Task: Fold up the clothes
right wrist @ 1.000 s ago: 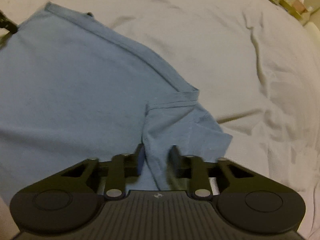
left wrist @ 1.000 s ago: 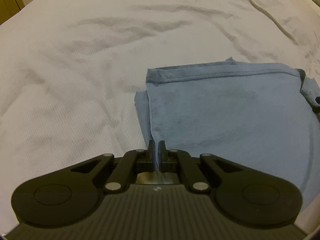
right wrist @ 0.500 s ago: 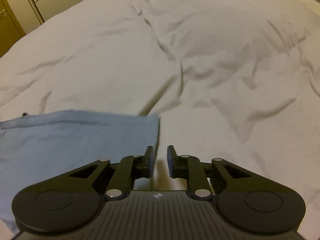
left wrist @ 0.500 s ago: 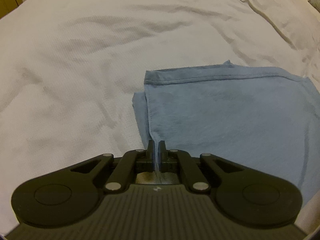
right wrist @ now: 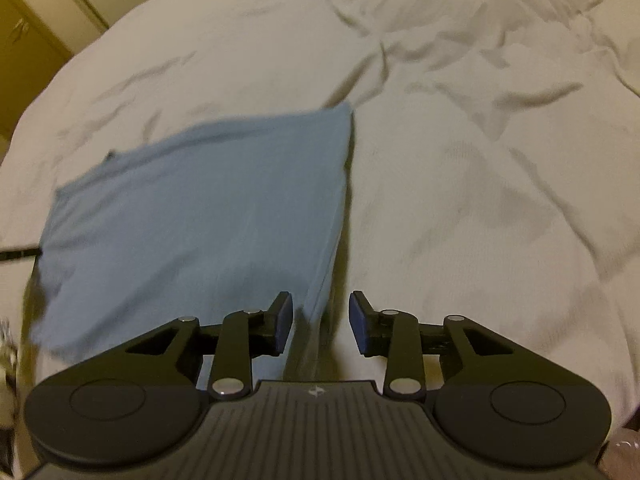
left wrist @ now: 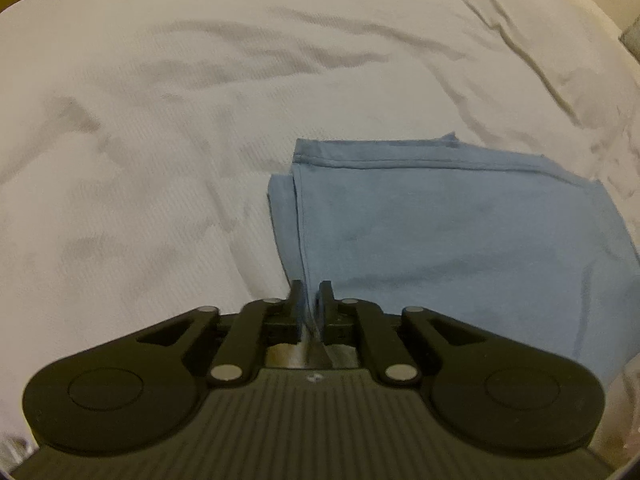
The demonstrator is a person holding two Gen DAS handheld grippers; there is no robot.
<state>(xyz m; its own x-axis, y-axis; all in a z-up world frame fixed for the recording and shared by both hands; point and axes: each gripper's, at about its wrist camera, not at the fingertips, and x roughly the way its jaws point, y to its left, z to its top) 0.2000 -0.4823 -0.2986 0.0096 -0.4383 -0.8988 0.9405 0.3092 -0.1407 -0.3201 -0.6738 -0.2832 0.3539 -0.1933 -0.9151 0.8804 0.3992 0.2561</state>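
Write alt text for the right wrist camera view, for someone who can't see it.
The open right gripper straddles the near right edge of a folded blue shirt, without gripping it. The shirt lies on a wrinkled white bedsheet; cabinet doors show at top left.

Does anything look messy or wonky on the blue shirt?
A little. On the blue shirt, a lower layer peeks out past the left edge of the top layer, so the fold is not lined up. The white bedsheet is wrinkled. Nothing looks torn or spilled.
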